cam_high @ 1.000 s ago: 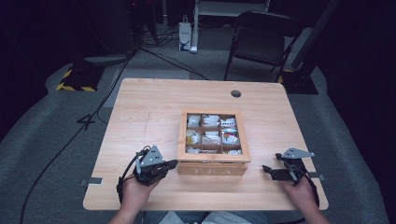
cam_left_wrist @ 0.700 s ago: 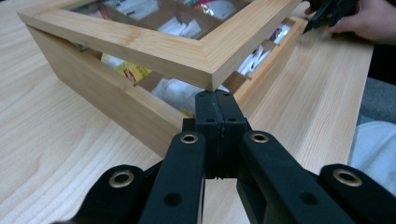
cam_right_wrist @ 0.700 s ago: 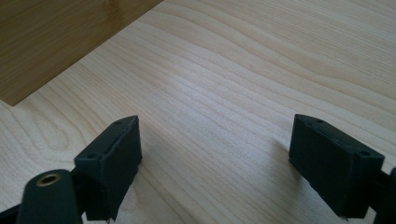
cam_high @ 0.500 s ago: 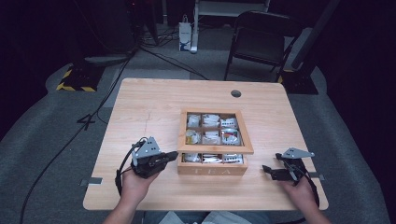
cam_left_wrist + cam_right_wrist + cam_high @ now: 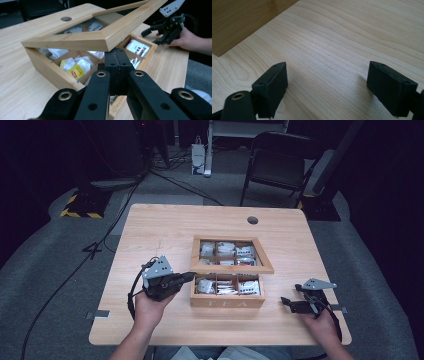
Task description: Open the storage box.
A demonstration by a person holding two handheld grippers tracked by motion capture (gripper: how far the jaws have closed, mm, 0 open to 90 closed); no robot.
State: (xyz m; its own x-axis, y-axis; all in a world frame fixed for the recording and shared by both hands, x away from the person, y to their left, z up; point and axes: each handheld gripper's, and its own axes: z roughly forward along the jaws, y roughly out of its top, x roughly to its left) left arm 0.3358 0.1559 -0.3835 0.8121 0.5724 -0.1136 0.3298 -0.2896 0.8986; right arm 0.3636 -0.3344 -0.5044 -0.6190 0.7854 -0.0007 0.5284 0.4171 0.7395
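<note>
Dark room, pale wooden table point(image 5: 165, 227), tea box point(image 5: 227, 292) near its front edge, lid point(image 5: 232, 269) half raised on the closed left gripper point(image 5: 187, 276); right gripper point(image 5: 286, 302) resting apart. Left gripper view: pressed-together jaws holding nothing, merely under the lid rim; likely slip and slam onto tea bags point(image 5: 75, 67). Right gripper view: jaws wide, empty, no obstacle.

Matt wooden tea box point(image 5: 227, 301), smooth pale wood table point(image 5: 160, 227)

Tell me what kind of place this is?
Probably a lab or studio recording space: a pale wooden table on grey carpet, black cables trailing over the floor, a black folding chair, dark surroundings.
</note>
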